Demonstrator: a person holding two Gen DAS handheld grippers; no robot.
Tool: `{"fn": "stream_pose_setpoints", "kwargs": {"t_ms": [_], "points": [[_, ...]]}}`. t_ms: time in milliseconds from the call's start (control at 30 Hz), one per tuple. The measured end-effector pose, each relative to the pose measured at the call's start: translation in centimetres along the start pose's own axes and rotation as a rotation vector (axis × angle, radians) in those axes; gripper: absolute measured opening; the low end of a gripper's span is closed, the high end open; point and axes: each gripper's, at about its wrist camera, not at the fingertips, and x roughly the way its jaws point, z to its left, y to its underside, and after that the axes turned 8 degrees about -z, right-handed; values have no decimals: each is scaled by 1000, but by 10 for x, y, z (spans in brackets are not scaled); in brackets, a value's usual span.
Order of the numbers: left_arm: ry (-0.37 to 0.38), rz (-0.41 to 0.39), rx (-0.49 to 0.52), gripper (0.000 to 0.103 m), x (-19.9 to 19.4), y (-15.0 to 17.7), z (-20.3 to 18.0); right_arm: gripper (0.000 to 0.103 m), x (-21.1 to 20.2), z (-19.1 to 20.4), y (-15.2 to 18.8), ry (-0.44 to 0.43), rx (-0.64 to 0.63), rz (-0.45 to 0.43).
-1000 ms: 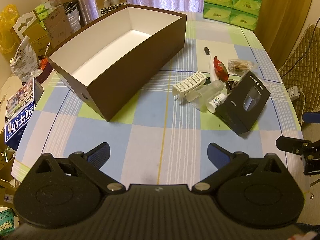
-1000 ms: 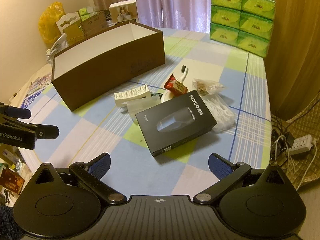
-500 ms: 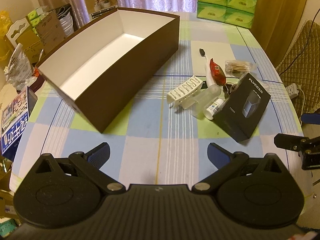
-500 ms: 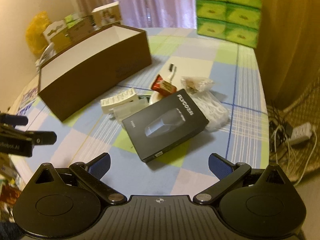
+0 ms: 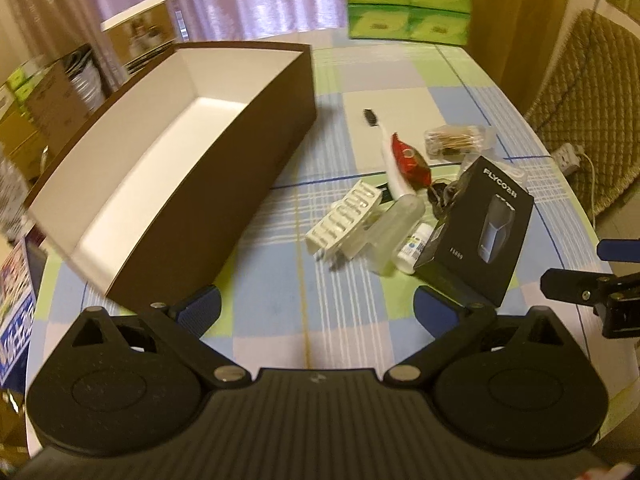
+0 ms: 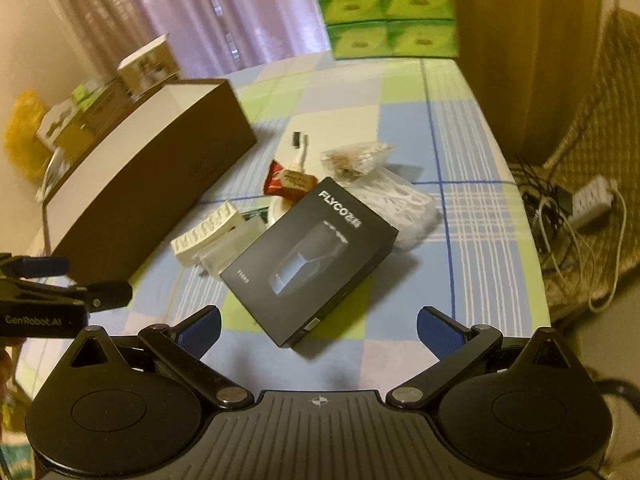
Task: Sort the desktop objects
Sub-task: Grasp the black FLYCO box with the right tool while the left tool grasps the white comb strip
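Tongs, left: your left gripper [image 5: 317, 307] hangs above the checked tablecloth [image 5: 280, 320] with its blue pads spread wide and nothing between them.
Tongs, right: your right gripper [image 6: 319, 327] is spread just as wide and empty, with the black shaver box [image 6: 310, 258] straight ahead, its near corner reaching in between the fingertips.
Shaver box: matte black, white "FLYCO" lettering at the far end, a grey shaver pictured on the lid; it lies tilted, propped on the things behind it.
Pile: ahead and right of your left tongs lie a white ribbed clip [image 5: 344, 218], a clear tube [image 5: 396, 220], a small white bottle [image 5: 414, 246], a toothbrush [image 5: 386, 148], a red packet [image 5: 410, 160] and a bag of cotton swabs [image 5: 456, 142].
Storage box: brown outside, white inside, open-topped [image 5: 168, 160], ahead and left of your left tongs.
Hard to make out: both views are blurred; the white bag [image 6: 400, 210] behind the shaver box is half hidden, and the bottle's label is unreadable.
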Motion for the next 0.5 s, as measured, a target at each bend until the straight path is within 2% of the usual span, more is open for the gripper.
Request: {"fn": "stream_pose_setpoints", "kwargs": {"t_ms": [267, 500], "points": [[74, 10, 90, 86, 30, -18, 1, 101, 12, 8, 2, 68, 119, -43], [129, 17, 145, 84, 47, -27, 4, 101, 29, 19, -2, 126, 218, -80]]}}
